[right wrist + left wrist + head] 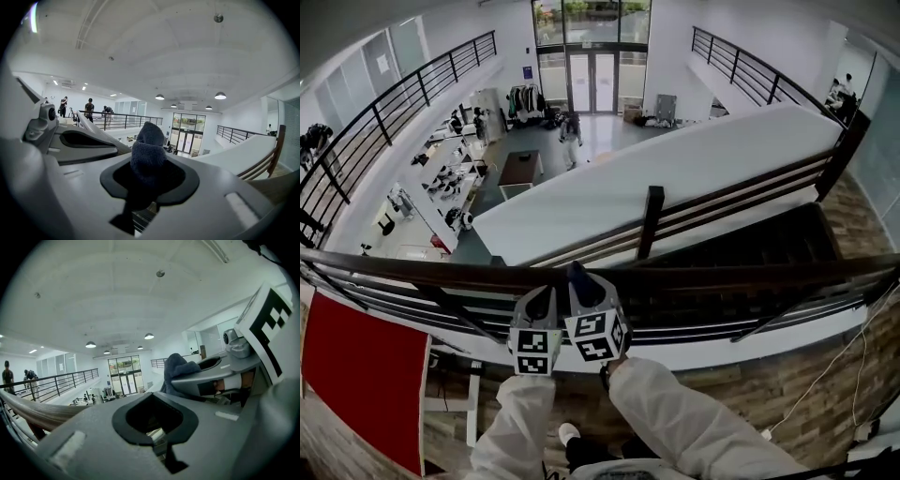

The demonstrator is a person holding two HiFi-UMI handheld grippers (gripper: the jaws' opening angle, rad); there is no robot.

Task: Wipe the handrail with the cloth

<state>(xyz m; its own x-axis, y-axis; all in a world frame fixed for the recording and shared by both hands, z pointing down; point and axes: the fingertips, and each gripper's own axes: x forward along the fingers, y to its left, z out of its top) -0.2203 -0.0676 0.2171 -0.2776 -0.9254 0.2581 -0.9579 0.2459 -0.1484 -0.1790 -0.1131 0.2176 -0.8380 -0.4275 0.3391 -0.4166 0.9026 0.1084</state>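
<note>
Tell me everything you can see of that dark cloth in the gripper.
The cloth is dark blue-grey and fuzzy, like towelling. It is bunched into a rounded tuft that stands up beyond the jaws of the right gripper, which are closed on its lower part. Only this bunched end shows, and the rest is hidden. In the head view, it sits right at the dark wooden handrail, but I cannot tell whether it touches the rail.

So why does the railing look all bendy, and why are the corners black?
Head view: the wide lens bows the handrail into a curve. Left gripper view: black corners ring a round picture, with bright ceiling lamps. Right gripper view: same black corners; the cloth up close looks dark and fuzzy.
</note>
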